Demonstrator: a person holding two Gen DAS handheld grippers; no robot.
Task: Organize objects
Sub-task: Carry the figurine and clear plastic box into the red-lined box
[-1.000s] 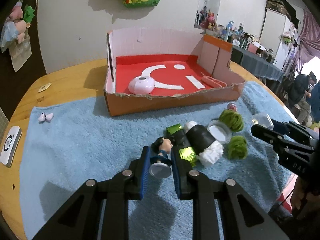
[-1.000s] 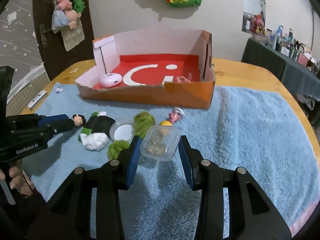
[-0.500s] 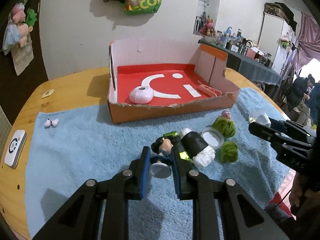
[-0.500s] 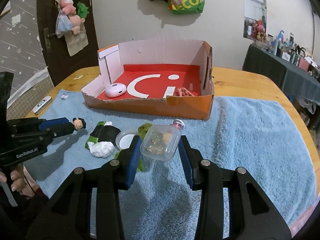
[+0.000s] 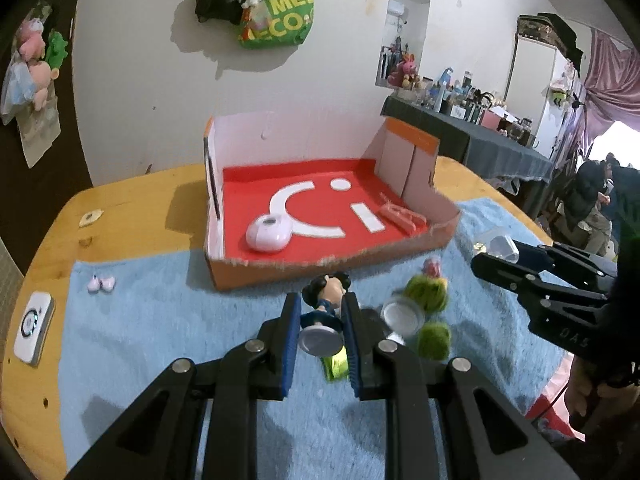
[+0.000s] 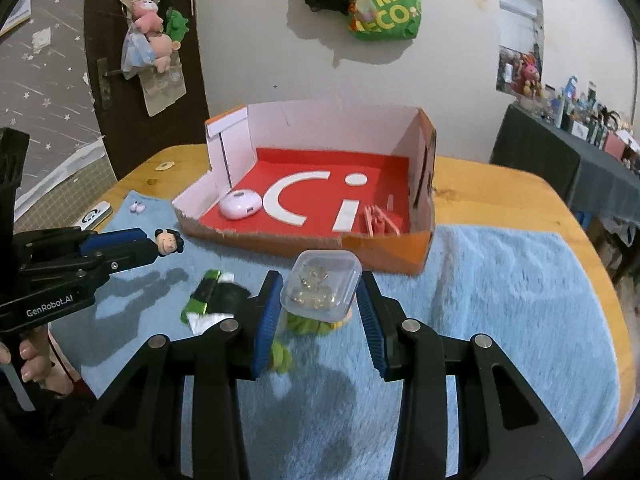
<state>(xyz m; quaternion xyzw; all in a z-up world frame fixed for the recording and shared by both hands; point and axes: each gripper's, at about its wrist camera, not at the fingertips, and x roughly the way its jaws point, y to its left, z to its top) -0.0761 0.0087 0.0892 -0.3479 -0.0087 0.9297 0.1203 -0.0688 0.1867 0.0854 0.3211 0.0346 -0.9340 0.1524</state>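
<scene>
My left gripper (image 5: 320,312) is shut on a small figurine (image 5: 324,300) with black hair and a round silver base, held above the blue towel (image 5: 160,332) in front of the open red-floored cardboard box (image 5: 312,208). It also shows in the right wrist view (image 6: 168,242). My right gripper (image 6: 318,300) is shut on a clear plastic container (image 6: 322,286) with small pieces inside, held above the towel near the box's front wall (image 6: 384,252). The box holds a white oval device (image 5: 269,233) and pink clips (image 5: 402,216).
On the towel lie green pom-poms (image 5: 426,292), a round white lid (image 5: 402,314), a black, white and green bundle (image 6: 216,300) and a small pink toy (image 5: 431,266). A white remote (image 5: 33,326) lies at the wooden table's left edge. A small white piece (image 5: 101,283) lies on the towel.
Both grippers have risen and moved forward toward the box, each carrying its object. The objects on the towel now sit lower in both views.
</scene>
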